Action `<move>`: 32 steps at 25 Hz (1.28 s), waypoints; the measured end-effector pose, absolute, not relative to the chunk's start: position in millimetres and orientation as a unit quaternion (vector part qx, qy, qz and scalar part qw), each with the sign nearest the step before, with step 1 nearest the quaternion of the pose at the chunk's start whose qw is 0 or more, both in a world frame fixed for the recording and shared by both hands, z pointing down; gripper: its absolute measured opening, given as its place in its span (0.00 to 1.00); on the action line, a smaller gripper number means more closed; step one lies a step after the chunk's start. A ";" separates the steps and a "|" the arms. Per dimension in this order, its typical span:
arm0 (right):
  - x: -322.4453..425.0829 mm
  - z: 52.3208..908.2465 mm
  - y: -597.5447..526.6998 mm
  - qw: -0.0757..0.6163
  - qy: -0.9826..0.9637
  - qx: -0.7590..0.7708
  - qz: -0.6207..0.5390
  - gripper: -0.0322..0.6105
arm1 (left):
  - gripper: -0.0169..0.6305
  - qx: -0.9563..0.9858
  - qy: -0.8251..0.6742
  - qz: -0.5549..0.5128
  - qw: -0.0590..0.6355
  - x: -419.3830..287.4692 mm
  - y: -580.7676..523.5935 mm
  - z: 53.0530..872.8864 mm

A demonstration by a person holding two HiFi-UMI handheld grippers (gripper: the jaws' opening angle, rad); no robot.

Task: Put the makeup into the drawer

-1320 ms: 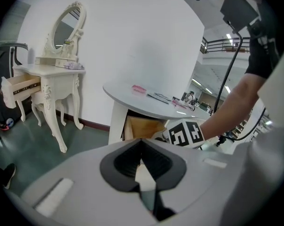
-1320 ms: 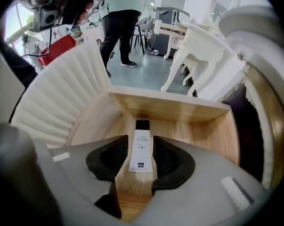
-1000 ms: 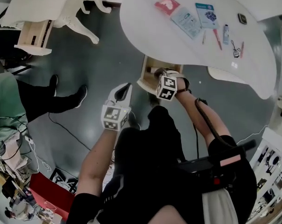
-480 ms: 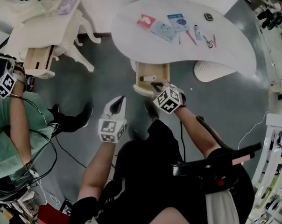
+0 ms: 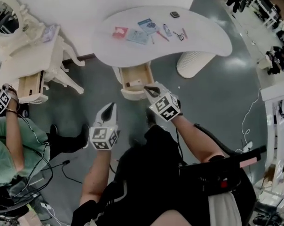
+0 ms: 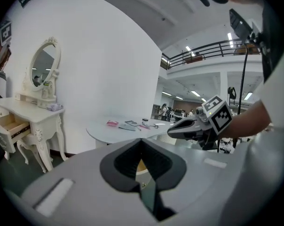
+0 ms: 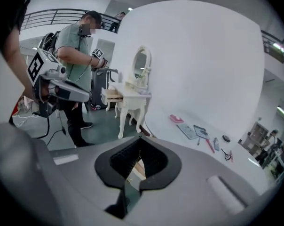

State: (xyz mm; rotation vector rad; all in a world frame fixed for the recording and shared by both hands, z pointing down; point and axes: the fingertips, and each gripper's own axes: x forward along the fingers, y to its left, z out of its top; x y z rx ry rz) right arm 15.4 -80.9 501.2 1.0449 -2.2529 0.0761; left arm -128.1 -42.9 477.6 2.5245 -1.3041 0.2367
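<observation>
Several makeup items lie on the white curved table [image 5: 198,41]: a pink packet [image 5: 120,32], blue packets [image 5: 138,36], a small tube [image 5: 166,29], a red pencil [image 5: 161,36] and a dark compact [image 5: 174,14]. Under the table's near edge a wooden drawer [image 5: 132,74] stands pulled out, with a small pale thing inside. My right gripper [image 5: 146,88] hovers just in front of the drawer, shut and empty. My left gripper [image 5: 110,107] is further left over the floor, jaws together with nothing in them. The pink packet [image 7: 176,118] also shows in the right gripper view.
A white vanity table [image 5: 29,55] with an oval mirror stands at the left, its own drawer [image 5: 29,86] open. Another person in a green top [image 5: 5,140] stands beside it. A white ribbed pedestal [image 5: 193,62] is under the table's right end. Cables lie on the grey floor.
Both grippers have risen. The right one has pulled back out of the drawer mouth and rolled. The head view now takes in more of the room.
</observation>
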 end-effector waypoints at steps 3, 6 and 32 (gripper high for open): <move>28.3 481.5 -70.8 0.294 -0.856 0.422 0.041 0.05 | 0.03 0.880 -0.448 0.076 0.138 -125.0 -37.7 467.2; 42.3 457.2 -68.9 0.257 -0.860 0.438 0.057 0.05 | 0.03 0.888 -0.436 0.069 0.133 -117.1 -40.7 453.3; 107.3 333.3 -158.4 0.052 -0.864 0.493 0.087 0.05 | 0.03 0.861 -0.501 0.058 0.064 -99.1 -138.2 362.0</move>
